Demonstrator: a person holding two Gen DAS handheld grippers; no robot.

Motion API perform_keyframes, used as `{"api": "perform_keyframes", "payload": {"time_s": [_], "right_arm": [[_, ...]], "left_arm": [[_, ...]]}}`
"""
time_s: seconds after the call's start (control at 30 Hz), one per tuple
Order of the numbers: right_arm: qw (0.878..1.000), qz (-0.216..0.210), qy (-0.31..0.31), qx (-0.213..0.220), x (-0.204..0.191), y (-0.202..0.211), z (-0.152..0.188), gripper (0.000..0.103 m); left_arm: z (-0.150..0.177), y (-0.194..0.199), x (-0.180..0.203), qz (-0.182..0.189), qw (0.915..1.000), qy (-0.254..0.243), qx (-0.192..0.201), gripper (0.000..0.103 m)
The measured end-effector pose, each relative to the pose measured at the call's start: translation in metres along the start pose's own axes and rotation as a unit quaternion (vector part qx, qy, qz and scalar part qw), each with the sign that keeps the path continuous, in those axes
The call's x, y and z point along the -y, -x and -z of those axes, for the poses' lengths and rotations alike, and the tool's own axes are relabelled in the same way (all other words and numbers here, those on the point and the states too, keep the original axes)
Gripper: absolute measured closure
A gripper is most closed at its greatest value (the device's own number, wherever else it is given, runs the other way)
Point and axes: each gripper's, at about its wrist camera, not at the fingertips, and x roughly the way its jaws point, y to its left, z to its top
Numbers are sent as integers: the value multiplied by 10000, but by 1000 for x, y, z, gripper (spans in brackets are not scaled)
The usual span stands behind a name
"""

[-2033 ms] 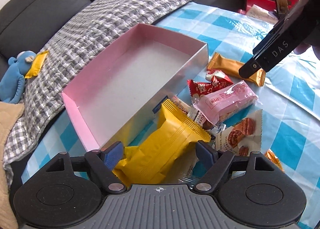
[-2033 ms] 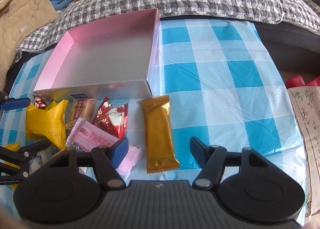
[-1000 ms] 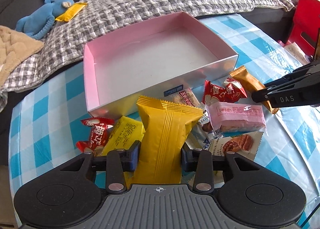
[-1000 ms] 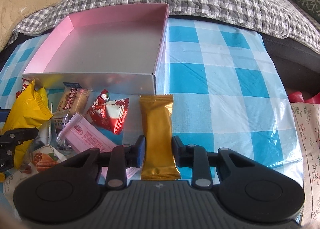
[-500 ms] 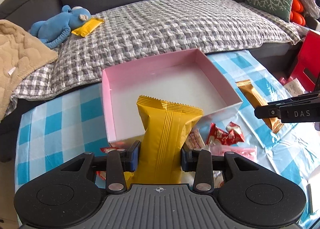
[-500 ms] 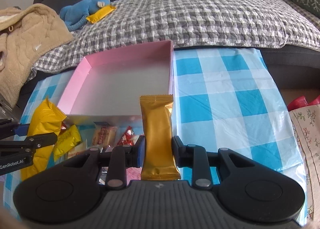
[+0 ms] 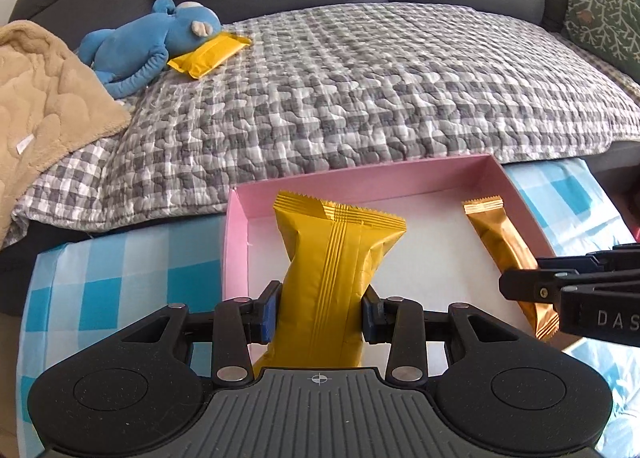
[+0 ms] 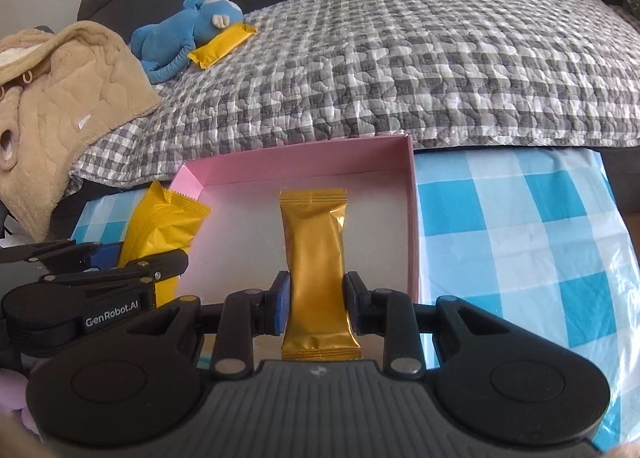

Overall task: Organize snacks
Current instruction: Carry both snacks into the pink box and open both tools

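My left gripper is shut on a plump yellow snack packet, held above the left part of the pink box. In the right wrist view the same yellow packet and the left gripper show at the left. My right gripper is shut on a slim golden-brown snack bar, held over the pink box near its right wall. In the left wrist view that golden bar hangs from the right gripper at the right. The box floor under both is white and bare.
The box sits on a blue-and-white checked tablecloth in front of a sofa with a grey checked quilt. A blue plush toy with a yellow packet, and a tan blanket, lie on the sofa. The other snacks are out of view.
Both grippers have closed on their packets, lifted them off the tablecloth and carried them forward over the pink box. The snack pile has dropped out of sight below.
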Motion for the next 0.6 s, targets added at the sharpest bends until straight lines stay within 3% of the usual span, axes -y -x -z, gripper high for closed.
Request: {"api": "perform_keyframes", "payload": {"time_s": [0.33, 0.6], "right_arm": [[9990, 219, 388, -25, 5, -46, -22, 77], [9984, 251, 493, 81, 7, -56, -23, 76]], "left_arm": [[-16, -49, -11, -223, 9995, 208, -28, 66], [-17, -64, -19, -224, 9991, 364, 27, 66]]}}
